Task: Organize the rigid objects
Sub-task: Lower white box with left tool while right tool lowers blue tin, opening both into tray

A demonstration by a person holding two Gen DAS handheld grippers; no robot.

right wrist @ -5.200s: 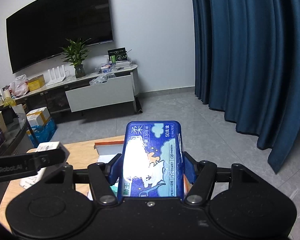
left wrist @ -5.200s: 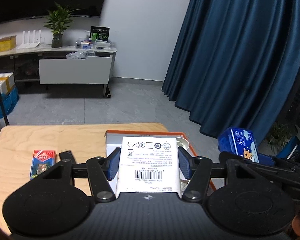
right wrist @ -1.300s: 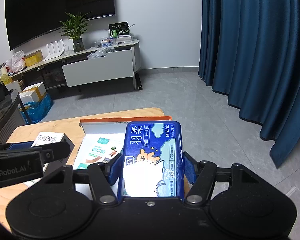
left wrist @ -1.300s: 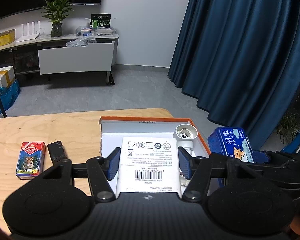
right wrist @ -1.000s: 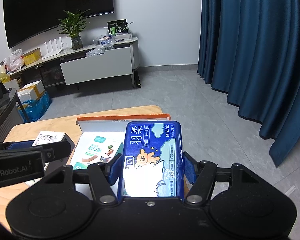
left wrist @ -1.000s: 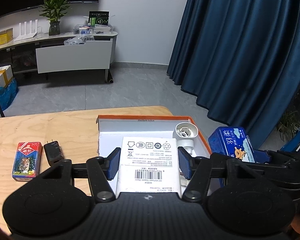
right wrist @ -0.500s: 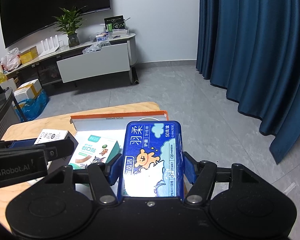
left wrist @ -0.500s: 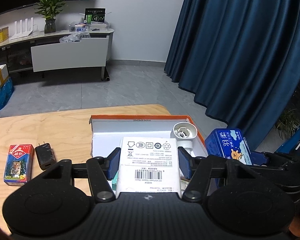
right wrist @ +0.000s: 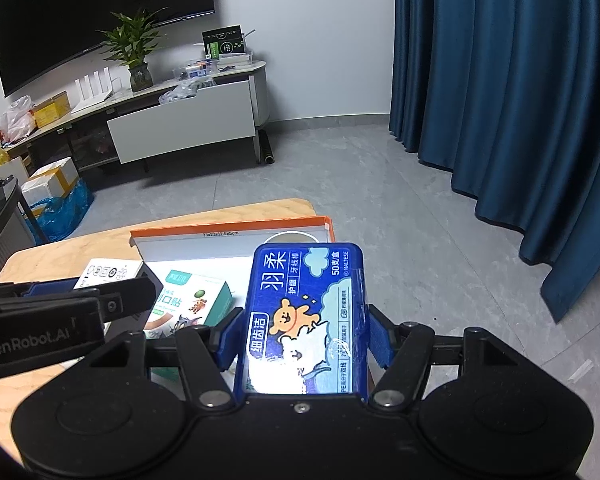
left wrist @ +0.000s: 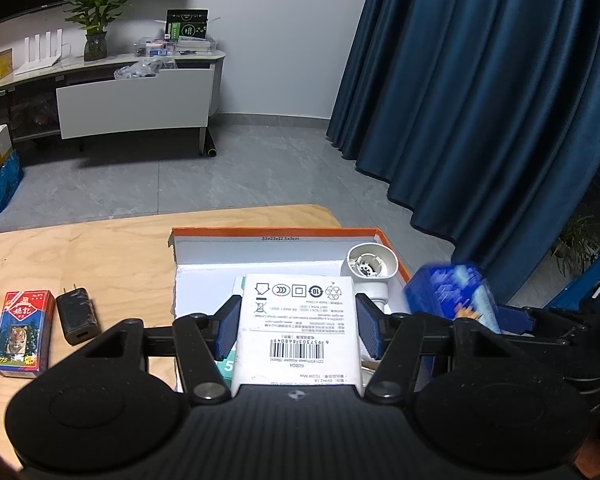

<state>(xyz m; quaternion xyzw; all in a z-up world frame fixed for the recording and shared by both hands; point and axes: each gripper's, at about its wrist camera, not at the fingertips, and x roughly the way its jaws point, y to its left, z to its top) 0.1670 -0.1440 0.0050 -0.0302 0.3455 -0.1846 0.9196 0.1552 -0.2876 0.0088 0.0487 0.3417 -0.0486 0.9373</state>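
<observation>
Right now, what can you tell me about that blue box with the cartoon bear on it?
The blue box with the cartoon bear is a rounded, glossy, plastic-looking case printed with white clouds and Chinese text. It sits lengthwise between the blue pads of the right gripper, whose jaws are opening, with a gap visible at the right pad. It hangs over the right end of the orange-rimmed white cardboard box. In the left view it looks blurred.

The left hand-held gripper (left wrist: pixel 296 322) points forward and down toward 12 o'clock, and its blue pads press both sides of a white box (left wrist: pixel 298 332). The right hand-held gripper (right wrist: pixel 304 338) points the same way; its jaws are opening, with a blue box (right wrist: pixel 306 320) between them.
</observation>
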